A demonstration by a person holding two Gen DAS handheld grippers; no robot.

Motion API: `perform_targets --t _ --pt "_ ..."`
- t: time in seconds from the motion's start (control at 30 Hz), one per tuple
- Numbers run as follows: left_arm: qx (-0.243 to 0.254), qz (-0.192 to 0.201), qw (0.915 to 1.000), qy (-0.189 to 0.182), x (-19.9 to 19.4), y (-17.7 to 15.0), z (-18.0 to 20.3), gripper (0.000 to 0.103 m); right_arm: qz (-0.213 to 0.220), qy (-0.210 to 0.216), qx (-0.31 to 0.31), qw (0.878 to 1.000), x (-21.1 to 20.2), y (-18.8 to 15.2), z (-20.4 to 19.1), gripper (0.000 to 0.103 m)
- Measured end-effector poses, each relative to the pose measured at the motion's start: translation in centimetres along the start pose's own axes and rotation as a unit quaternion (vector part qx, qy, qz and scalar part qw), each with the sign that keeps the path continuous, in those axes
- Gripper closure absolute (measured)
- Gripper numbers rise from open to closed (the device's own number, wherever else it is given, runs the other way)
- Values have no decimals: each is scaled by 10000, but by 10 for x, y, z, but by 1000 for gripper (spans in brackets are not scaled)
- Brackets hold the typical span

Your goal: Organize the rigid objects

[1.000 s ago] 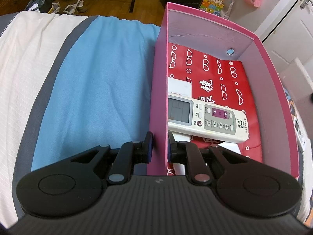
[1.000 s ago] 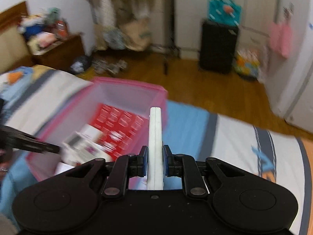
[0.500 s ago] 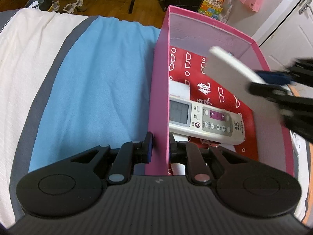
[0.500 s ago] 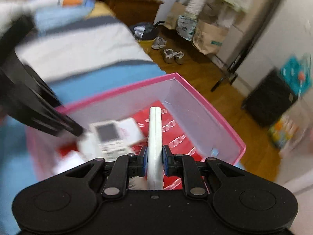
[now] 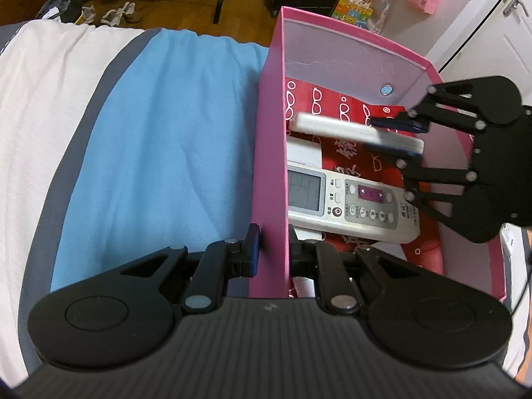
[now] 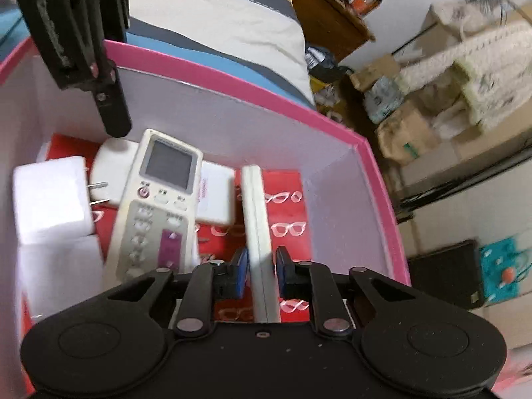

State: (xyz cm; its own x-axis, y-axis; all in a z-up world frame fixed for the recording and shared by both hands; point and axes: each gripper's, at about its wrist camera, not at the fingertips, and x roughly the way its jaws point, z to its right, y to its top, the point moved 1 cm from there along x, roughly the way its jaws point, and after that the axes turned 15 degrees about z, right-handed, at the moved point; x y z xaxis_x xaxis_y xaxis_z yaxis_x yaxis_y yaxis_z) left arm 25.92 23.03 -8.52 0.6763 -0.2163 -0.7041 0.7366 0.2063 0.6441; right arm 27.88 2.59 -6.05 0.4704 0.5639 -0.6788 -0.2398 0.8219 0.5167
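My left gripper [image 5: 271, 252] is shut on the near left wall of the pink box [image 5: 271, 166], which stands on the bed. Inside, a white remote [image 5: 352, 206] lies face up on red glasses-print paper [image 5: 332, 106]. My right gripper [image 5: 392, 134] reaches in from the right with a thin white slab [image 5: 352, 131] edge-up between its pads. Its jaws are opening, and the pads still touch the slab. In the right wrist view the slab [image 6: 256, 212] hangs over the red floor, right of the remote [image 6: 156, 206], between the blue pads [image 6: 241, 276] of that gripper [image 6: 261, 272].
A white plug adapter [image 6: 50, 196] and a flat white pack [image 6: 216, 196] also lie in the box. The blue and white bedding [image 5: 166, 133] spreads out to the left. Beyond the bed are a wooden floor with shoes [image 5: 123, 15], a black rack and paper bags [image 6: 402, 133].
My right gripper rolled and came down into the box from the right, carrying the white slab lower, to just beside the remote. The left gripper and the box kept still.
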Motion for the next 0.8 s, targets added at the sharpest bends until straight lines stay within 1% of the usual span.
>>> perform_targets --t 0.07,0.13,0.23,0.3,0.37,0.43,0.57,0.63,0.7,0.73,0.8 --pt "-22 -18 10000 -4 0 0 0 90 -1 204 448 9988 -10 0 9 69" --pt "-24 -39 10000 10 0 -1 0 90 27 283 777 9966 -18 -2 15 60" --pt "-10 -40 10000 42 0 -1 2 90 17 157 1382 9903 -35 -8 23 60" --pt "-9 -35 10000 59 0 -1 2 90 95 22 2059 9785 -52 -13 34 60" --pt "-8 -28 10000 62 1 -1 3 90 324 -69 2703 9622 -75 -19 43 60" --pt "-39 -28 9999 90 2 -1 3 90 490 -177 3082 9499 -97 -23 46 60" --pt "-102 -57 9998 132 4 0 3 90 445 -467 4039 9125 -138 -36 54 59" --pt "-95 -70 9998 129 3 0 2 90 401 -544 4256 9024 -152 -42 53 59" --pt "-98 -125 9998 138 4 1 2 90 304 -751 4338 8974 -164 -50 50 59" --pt "-105 -171 9997 132 5 1 3 89 275 -852 4360 8955 -161 -54 51 59" --pt "-84 -225 9996 144 5 1 4 89 180 -958 4499 8878 -169 -68 44 60"
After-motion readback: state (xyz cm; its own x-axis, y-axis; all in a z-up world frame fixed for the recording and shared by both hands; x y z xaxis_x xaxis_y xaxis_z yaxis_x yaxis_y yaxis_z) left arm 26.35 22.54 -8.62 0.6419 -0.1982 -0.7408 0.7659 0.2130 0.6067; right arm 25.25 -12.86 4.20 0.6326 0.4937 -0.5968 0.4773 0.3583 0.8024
